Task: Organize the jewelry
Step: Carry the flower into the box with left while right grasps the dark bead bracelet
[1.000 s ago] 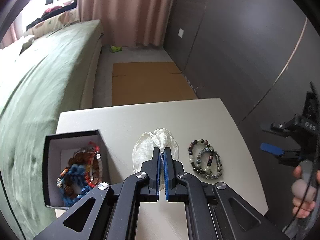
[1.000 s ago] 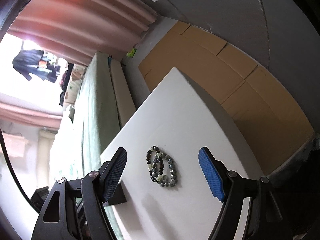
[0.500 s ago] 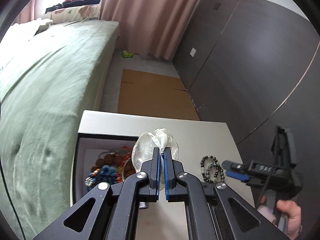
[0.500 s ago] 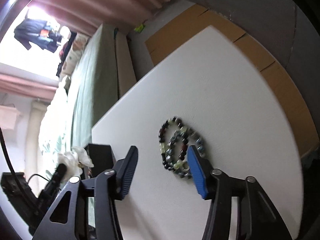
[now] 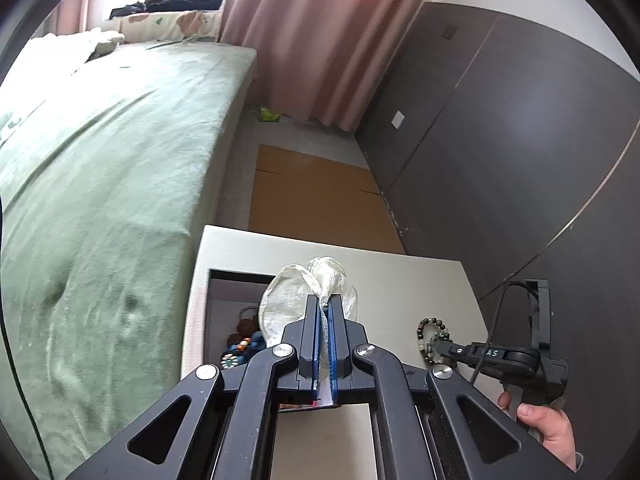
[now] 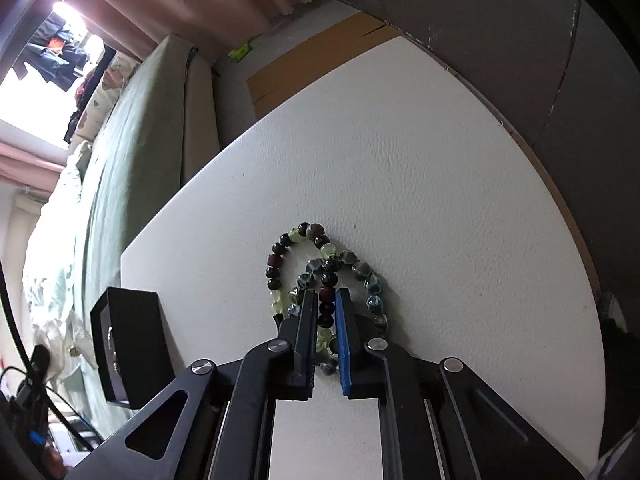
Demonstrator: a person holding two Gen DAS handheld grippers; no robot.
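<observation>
My left gripper [image 5: 326,306] is shut on a white mesh pouch [image 5: 308,294] and holds it above the open black jewelry box [image 5: 224,312], which holds several beaded bracelets [image 5: 244,344]. My right gripper [image 6: 325,300] has closed on the beaded bracelets [image 6: 316,276] lying on the white table [image 6: 400,160]; dark beads sit between its pads. The bracelets [image 5: 430,336] and right gripper also show at the lower right of the left wrist view. The black box [image 6: 128,340] stands at the left in the right wrist view.
A green bed [image 5: 100,180] runs along the table's left side. Cardboard [image 5: 312,192] lies on the floor beyond the table. A dark wall [image 5: 500,140] stands to the right. The table's right edge [image 6: 560,208] is near the bracelets.
My right gripper came down over the bracelets and its jaws closed from wide open onto the beads. My left gripper moved with the pouch leftward over the box.
</observation>
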